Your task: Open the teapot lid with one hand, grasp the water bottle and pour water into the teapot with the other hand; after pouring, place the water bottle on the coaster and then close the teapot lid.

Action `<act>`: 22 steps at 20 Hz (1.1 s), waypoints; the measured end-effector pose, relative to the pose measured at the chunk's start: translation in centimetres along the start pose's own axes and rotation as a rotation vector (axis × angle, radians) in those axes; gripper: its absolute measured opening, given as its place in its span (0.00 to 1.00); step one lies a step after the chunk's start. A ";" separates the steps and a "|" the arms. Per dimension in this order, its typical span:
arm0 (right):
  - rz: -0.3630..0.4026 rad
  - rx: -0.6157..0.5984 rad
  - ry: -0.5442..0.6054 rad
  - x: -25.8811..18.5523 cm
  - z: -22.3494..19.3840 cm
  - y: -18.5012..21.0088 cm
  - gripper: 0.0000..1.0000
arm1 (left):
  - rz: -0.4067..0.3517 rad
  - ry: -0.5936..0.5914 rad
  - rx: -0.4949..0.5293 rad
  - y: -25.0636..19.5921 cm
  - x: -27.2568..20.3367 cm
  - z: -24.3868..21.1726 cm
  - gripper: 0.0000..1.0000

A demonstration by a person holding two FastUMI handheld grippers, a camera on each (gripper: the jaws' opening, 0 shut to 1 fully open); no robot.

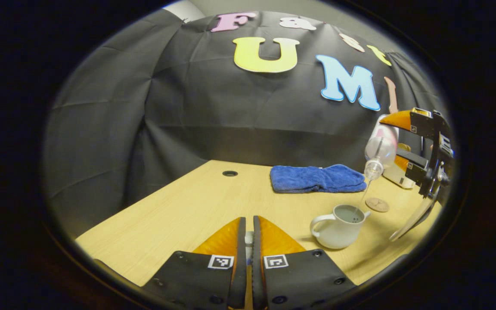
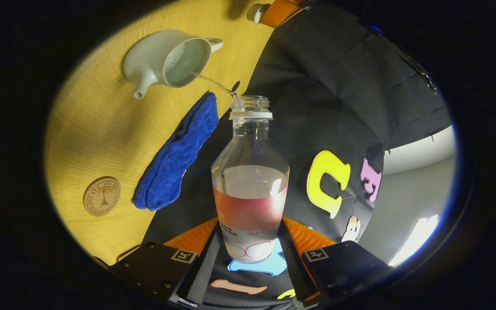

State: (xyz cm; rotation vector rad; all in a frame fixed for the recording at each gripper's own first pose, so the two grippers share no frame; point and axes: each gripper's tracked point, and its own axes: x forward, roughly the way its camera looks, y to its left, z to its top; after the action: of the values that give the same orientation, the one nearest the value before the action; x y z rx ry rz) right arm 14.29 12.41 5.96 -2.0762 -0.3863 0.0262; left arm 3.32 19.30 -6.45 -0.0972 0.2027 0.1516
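A pale wood table (image 1: 196, 202) carries an open white teapot (image 1: 338, 226) near its right edge, a round coaster (image 1: 377, 204) just beyond, and a blue towel (image 1: 317, 178) farther back.

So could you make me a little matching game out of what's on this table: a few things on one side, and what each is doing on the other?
Things:
1. water bottle
2. teapot
3. coaster
4. blue towel

States:
a. lying folded at the back of the table
b. tilted over, pouring a thin stream
c. lid off, taking in water
d. bare, nothing on it

Pairs: 1-b, 2-c, 3-d, 4-a
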 end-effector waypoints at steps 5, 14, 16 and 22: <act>-0.062 -0.043 -0.019 0.2 0.3 -1.6 0.75 | 0.000 0.001 0.000 -0.1 0.1 0.2 0.12; -0.111 -0.111 -0.058 0.4 1.2 -3.6 0.75 | -0.001 0.003 -0.001 -0.1 0.1 0.2 0.12; -0.116 -0.117 -0.063 0.4 1.3 -3.8 0.75 | 0.000 0.002 -0.002 0.0 0.1 0.1 0.12; -0.116 -0.121 -0.067 0.4 1.2 -3.8 0.75 | 0.001 0.001 -0.003 0.0 0.1 0.1 0.12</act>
State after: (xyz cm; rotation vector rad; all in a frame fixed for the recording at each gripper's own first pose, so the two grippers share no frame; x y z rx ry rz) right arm 13.41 15.32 8.63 -2.1722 -0.5608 0.0032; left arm 3.44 19.35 -6.34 -0.1002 0.2038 0.1524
